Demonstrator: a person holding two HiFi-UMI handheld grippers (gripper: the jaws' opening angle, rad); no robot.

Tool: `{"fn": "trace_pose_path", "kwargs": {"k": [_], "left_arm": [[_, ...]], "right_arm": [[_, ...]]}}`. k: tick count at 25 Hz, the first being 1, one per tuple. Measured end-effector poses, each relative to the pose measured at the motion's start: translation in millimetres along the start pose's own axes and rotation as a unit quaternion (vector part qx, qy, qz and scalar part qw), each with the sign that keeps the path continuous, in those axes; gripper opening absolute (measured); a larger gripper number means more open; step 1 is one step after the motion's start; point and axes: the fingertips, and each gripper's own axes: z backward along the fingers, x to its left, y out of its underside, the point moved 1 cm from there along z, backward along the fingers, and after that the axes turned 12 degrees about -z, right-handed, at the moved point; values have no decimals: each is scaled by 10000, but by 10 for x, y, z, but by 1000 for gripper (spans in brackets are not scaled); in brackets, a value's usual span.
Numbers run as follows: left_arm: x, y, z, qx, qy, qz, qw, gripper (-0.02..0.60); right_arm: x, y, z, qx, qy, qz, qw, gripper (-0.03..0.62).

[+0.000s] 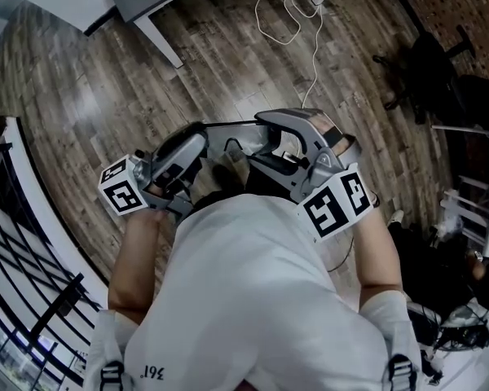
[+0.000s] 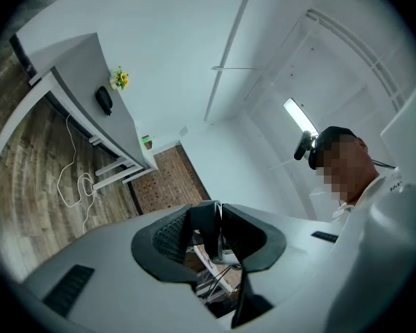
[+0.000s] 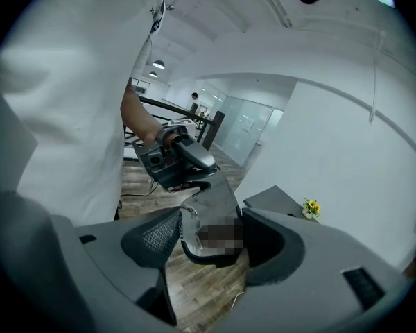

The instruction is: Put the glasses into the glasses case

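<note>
I hold both grippers in front of my chest with the glasses (image 1: 228, 125) stretched between them. In the left gripper view my left gripper (image 2: 218, 217) is shut on a dark flat temple tip (image 2: 206, 220). My right gripper (image 3: 211, 238) has a lens with its dark rim (image 3: 202, 256) filling the gap, the rim meeting both pads. The right gripper view also shows my left gripper (image 3: 197, 175) in a hand, beyond the glasses. A small black oval thing, probably the glasses case (image 2: 104, 100), lies on a grey table (image 2: 76, 68) some way off.
A small pot of yellow flowers (image 2: 120, 79) stands on that table beside the black thing. A white cable (image 1: 297, 19) lies looped on the wooden floor (image 1: 81, 80). A black railing (image 1: 20, 243) runs at the left and an office chair (image 1: 428, 72) stands at the right.
</note>
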Motion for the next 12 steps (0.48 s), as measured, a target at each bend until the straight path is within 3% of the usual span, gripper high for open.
{"fn": "trace_pose_path", "kwargs": {"k": [7, 12], "left_arm": [[167, -153, -367, 123, -584, -865, 9945, 144], [318, -319, -674, -127, -926, -1412, 9856, 162]], "right_arm": [[-379, 179, 0, -130, 70, -177, 9997, 287], [-746, 295, -2, -253, 41, -283, 9993, 287]]}}
